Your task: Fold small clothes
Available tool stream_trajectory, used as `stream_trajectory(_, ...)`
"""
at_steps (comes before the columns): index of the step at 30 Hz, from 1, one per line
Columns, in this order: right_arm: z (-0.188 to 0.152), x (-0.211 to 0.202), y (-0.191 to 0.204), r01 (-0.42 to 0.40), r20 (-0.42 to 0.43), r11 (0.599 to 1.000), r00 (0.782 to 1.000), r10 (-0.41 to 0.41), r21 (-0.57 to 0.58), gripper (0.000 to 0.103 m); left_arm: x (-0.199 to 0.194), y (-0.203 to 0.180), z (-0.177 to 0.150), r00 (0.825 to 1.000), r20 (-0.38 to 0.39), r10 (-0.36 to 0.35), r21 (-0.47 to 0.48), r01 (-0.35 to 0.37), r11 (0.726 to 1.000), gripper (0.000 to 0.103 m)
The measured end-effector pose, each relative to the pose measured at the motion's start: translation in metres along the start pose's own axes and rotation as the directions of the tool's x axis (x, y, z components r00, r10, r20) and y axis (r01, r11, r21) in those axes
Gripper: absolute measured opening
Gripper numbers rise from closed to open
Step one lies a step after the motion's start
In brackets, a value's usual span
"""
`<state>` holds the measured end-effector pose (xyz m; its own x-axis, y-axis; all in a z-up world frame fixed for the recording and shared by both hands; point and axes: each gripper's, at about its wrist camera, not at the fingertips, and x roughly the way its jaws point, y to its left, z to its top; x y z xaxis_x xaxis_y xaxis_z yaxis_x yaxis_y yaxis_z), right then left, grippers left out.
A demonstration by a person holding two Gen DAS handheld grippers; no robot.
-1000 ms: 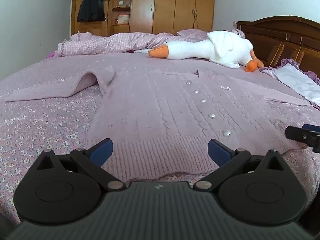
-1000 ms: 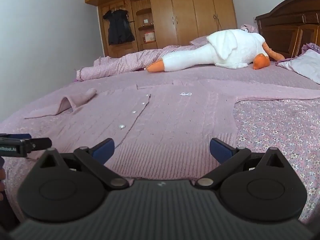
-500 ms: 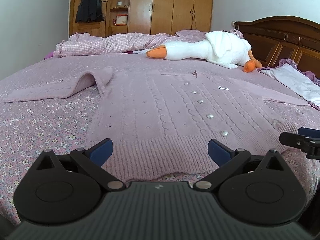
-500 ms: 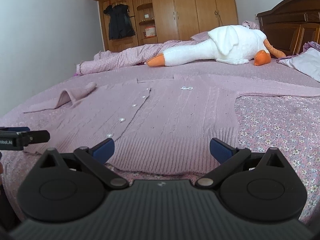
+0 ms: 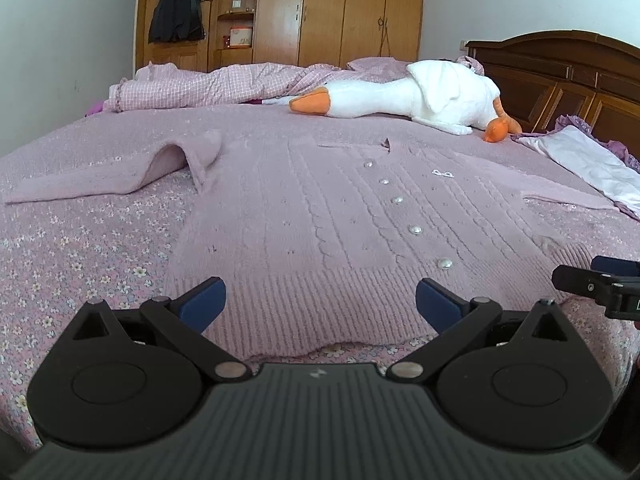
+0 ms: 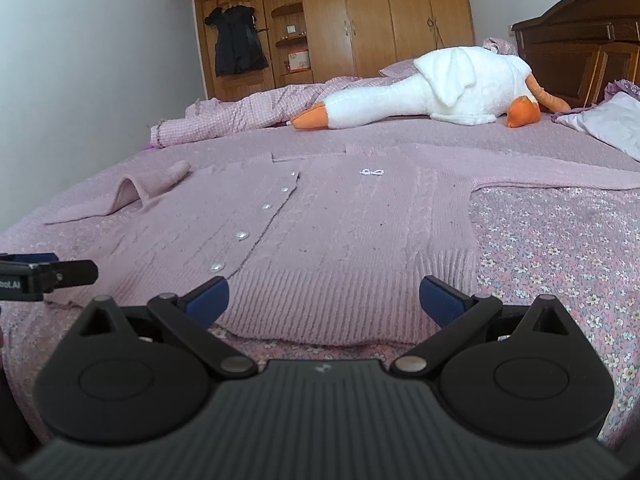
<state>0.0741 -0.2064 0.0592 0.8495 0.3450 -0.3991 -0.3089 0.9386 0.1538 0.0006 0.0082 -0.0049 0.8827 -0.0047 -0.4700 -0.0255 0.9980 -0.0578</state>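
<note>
A lilac knitted cardigan (image 5: 320, 216) (image 6: 340, 232) with a row of pearly buttons lies flat on the bed, front up, sleeves spread to both sides. Its left sleeve (image 5: 120, 172) has a raised fold near the shoulder. My left gripper (image 5: 320, 304) stands open just over the ribbed hem, nothing between its blue pads. My right gripper (image 6: 324, 300) is open as well, above the hem's right half. Each gripper's tip shows at the edge of the other's view: the right gripper (image 5: 596, 284) and the left gripper (image 6: 48, 276).
A flowered pink bedspread (image 5: 72, 264) covers the bed. A white plush goose (image 5: 420, 96) lies across the far side beside a checked quilt (image 5: 208, 84). A white pillow (image 5: 584, 164) and dark wooden headboard (image 5: 560, 68) are at the right; wardrobes (image 5: 320, 12) stand behind.
Both grippers have drawn back slightly toward the hem and lifted a little. The cardigan has not moved. Both stay open.
</note>
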Motion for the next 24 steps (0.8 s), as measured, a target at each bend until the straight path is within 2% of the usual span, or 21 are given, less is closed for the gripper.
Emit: stream_trajectory(24, -0.0011, 0.0005, 0.0028, 0.004, -0.008, 1.000, 1.000, -0.004, -0.005, 0.103, 0.0009, -0.0011, 0.0007, 1.000, -0.005, 0.009, 0.006, -0.009, 1.000, 0.103)
